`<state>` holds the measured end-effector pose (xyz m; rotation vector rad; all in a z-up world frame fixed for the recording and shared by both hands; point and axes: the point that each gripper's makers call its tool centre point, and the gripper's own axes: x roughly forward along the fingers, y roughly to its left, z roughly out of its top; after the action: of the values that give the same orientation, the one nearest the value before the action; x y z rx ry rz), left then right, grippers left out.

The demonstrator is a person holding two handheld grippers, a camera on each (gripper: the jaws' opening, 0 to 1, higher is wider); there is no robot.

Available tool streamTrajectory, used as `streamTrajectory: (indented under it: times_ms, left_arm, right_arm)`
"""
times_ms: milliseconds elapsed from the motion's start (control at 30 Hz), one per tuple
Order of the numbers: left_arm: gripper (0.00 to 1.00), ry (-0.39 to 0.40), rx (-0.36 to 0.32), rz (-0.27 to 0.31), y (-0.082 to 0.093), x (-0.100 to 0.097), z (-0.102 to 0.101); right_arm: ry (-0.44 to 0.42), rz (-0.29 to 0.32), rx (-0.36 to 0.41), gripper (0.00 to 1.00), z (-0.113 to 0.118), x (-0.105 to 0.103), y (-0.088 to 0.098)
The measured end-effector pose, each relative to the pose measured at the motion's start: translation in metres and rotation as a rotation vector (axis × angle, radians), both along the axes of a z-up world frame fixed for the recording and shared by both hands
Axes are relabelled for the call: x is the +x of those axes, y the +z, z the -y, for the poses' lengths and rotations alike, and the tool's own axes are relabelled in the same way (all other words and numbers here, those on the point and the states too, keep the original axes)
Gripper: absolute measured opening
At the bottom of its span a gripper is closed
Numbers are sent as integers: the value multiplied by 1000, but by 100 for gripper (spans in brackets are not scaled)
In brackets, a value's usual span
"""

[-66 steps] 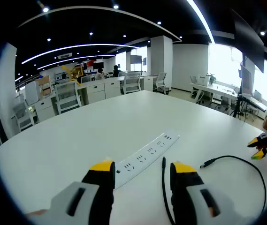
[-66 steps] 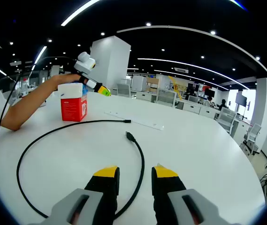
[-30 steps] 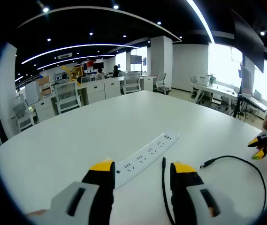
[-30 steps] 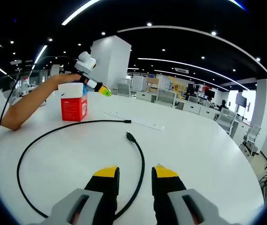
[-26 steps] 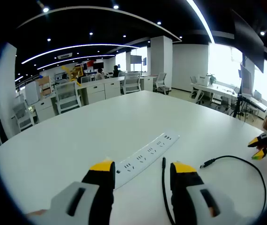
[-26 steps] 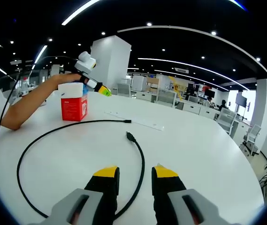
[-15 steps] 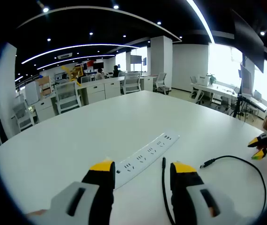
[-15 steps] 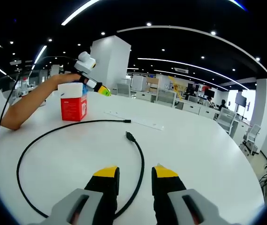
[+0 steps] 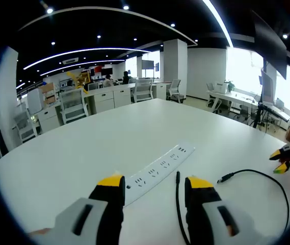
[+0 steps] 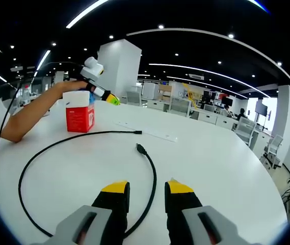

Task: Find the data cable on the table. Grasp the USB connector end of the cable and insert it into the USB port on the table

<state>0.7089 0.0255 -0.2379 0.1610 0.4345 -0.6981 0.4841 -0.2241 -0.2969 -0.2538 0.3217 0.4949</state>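
A black data cable (image 10: 43,153) lies in a wide loop on the white table (image 10: 211,163). One connector end (image 10: 140,148) rests ahead of my right gripper (image 10: 147,191), which is open, with the cable running under the gap between its jaws. The other connector end (image 10: 138,132) lies by the white power strip (image 10: 150,132). In the left gripper view the strip (image 9: 157,167) sits just ahead of my open left gripper (image 9: 155,186), a thin connector end (image 9: 178,176) lies between the jaws, and the second end (image 9: 226,178) lies to the right.
A red and white box (image 10: 79,112) stands at the left, beside a person's forearm (image 10: 30,117) holding the left gripper (image 10: 101,91). The right gripper (image 9: 287,155) shows at the right edge. Office desks and chairs (image 9: 73,104) stand beyond the table's far edge.
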Motion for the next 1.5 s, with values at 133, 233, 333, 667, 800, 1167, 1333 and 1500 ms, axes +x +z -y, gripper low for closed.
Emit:
streamTrajectory:
  times_ms: [133, 233, 333, 667, 800, 1167, 1333, 1500]
  left_arm:
    - [47, 0, 0, 0, 0, 0, 0]
    - [47, 0, 0, 0, 0, 0, 0]
    - [47, 0, -1, 0, 0, 0, 0]
    - [47, 0, -1, 1, 0, -1, 0]
    - [47, -1, -3, 2, 0, -1, 0]
    - [47, -1, -1, 0, 0, -1, 0]
    - [47, 0, 0, 0, 0, -2, 0]
    - [47, 0, 0, 0, 0, -1, 0]
  right_arm:
    - [0, -1, 0, 30, 0, 0, -1]
    - [0, -2, 0, 30, 0, 0, -1]
    - [0, -1, -1, 30, 0, 0, -1]
    - [-4, -13, -3, 31, 2, 0, -3]
    - [-4, -14, -2, 31, 2, -1, -4]
    - [-2, -14, -5, 31, 0, 0, -3]
    - [-4, -14, -9, 31, 2, 0, -3]
    - [-6, -16, -15, 31, 2, 0, -4]
